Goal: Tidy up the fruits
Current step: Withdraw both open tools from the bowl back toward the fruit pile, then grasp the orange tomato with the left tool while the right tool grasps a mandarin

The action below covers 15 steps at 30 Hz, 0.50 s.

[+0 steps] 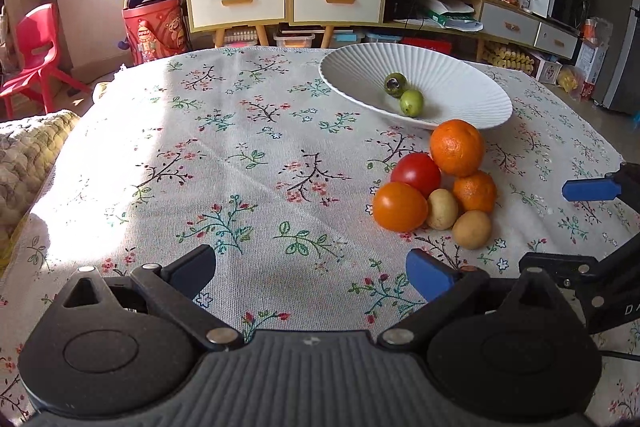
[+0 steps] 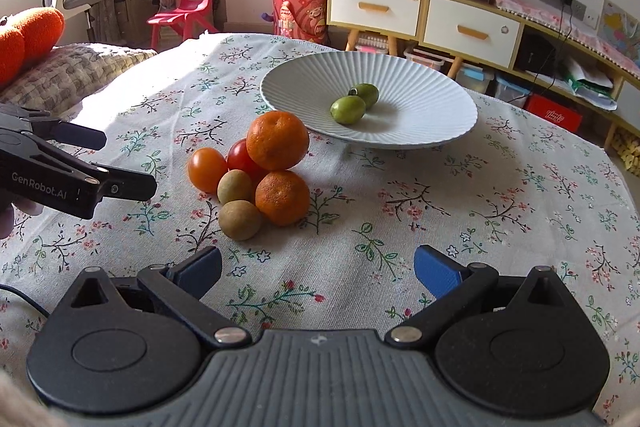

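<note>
A white ribbed bowl [image 1: 460,83] [image 2: 420,99] holds two small green fruits [image 1: 412,102] [image 2: 348,109]. In front of it lies a pile: a large orange [image 1: 457,147] [image 2: 277,140], a small orange [image 1: 475,191] [image 2: 282,197], a red tomato [image 1: 416,172] [image 2: 239,155], an orange tomato [image 1: 399,206] [image 2: 207,169] and two brown longans [image 1: 472,229] [image 2: 239,220]. My left gripper [image 1: 312,273] is open and empty, left of the pile. My right gripper [image 2: 318,273] is open and empty, just before the pile.
The table has a floral cloth [image 1: 240,163] [image 2: 480,211]. A quilted cushion [image 1: 28,151] lies at its left edge. The left gripper shows in the right wrist view [image 2: 100,163], and the right gripper's blue pad [image 1: 592,189] shows in the left wrist view.
</note>
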### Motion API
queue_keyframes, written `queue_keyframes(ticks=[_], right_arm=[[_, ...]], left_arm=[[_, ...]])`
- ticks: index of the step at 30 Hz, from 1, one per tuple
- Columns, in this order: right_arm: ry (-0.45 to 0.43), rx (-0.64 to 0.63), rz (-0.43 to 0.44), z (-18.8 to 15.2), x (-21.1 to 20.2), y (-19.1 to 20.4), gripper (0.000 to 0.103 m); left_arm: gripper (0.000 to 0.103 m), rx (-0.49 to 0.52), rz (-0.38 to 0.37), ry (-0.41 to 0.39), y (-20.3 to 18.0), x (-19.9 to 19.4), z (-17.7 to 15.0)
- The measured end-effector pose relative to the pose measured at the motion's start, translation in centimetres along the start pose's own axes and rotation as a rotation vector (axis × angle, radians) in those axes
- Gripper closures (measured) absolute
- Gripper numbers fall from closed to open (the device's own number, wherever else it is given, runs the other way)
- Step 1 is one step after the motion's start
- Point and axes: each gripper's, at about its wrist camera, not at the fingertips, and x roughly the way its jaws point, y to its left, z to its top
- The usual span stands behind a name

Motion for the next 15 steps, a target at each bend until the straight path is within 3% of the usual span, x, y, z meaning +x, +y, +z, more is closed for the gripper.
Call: queue_keyframes(ticks=[7, 15], right_arm=[[0.022, -0.026, -0.01, -0.6, 1.0, 0.6, 0.0], [-0.006, 0.008, -0.005, -0.6, 1.8, -0.4, 0.0]], left_arm=[[0.011, 0.026, -0.004, 0.01, -0.1, 0.9, -1.0], [0.011, 0.056, -0.024, -0.047, -1.1, 1.9, -1.0]])
